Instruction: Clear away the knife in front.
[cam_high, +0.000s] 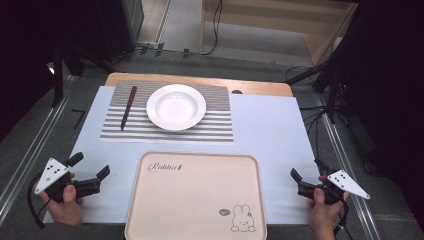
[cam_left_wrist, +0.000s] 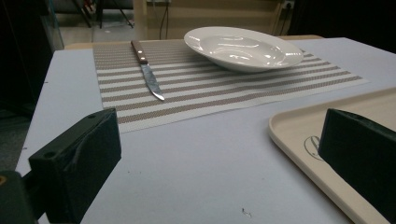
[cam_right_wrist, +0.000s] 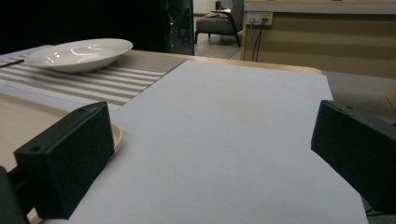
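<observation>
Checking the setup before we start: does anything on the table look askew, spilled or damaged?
Nothing stands out. The white plate sits on the striped placemat, empty and whole. The knife lies left of it, slightly slanted, apart from the plate. The beige tray is empty and square to the table.

On the table there are one white plate (cam_high: 176, 107), one knife (cam_high: 128, 107), one striped placemat (cam_high: 220, 125), one beige tray (cam_high: 196, 197), and two hand-held grippers, left gripper (cam_high: 91, 167) and right gripper (cam_high: 306, 167).

A white plate (cam_high: 176, 107) and 1 knife (cam_high: 128, 107) (wooden handle) lie on a striped placemat (cam_high: 215, 127).
</observation>
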